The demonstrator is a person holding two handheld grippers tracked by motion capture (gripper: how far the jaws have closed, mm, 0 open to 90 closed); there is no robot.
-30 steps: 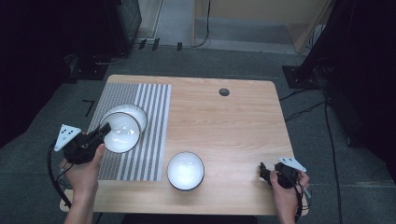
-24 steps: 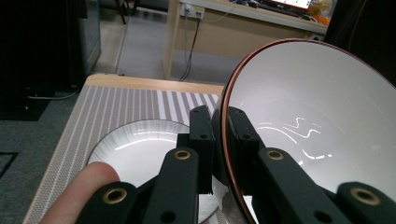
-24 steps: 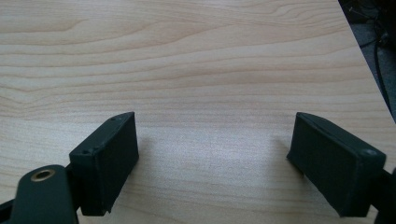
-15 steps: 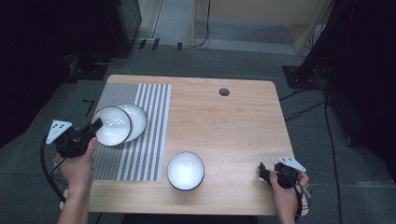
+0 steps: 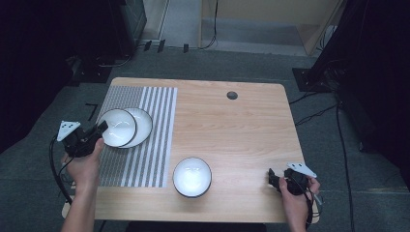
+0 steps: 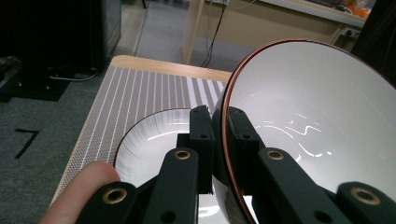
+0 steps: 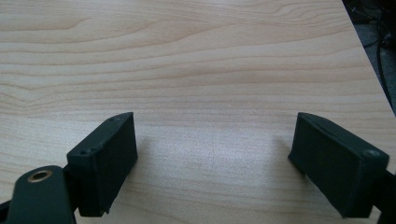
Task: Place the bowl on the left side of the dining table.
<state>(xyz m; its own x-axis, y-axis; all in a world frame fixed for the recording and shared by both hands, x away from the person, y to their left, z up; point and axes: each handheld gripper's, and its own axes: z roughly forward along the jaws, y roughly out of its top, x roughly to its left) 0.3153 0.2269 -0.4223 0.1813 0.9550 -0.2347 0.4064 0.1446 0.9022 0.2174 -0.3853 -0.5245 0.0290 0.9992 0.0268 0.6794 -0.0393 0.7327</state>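
The left gripper (image 5: 99,131) pinches the rim of a white bowl (image 5: 117,127), one jaw inside and one outside, holding it tilted above a second bowl (image 5: 143,126) on the striped mat (image 5: 145,159) at the table's left. The step in hand appears to be lifting one bowl off another. A third bowl (image 5: 192,176) stands near centre. The right gripper (image 7: 212,163) rests at the near right, jaws spread, empty. The next move calls for carrying the bowl level, grip firm

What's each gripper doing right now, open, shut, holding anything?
Left gripper: shut on the rim of a white bowl, held tilted above another bowl on the striped mat.
Right gripper: open, empty, over bare table.
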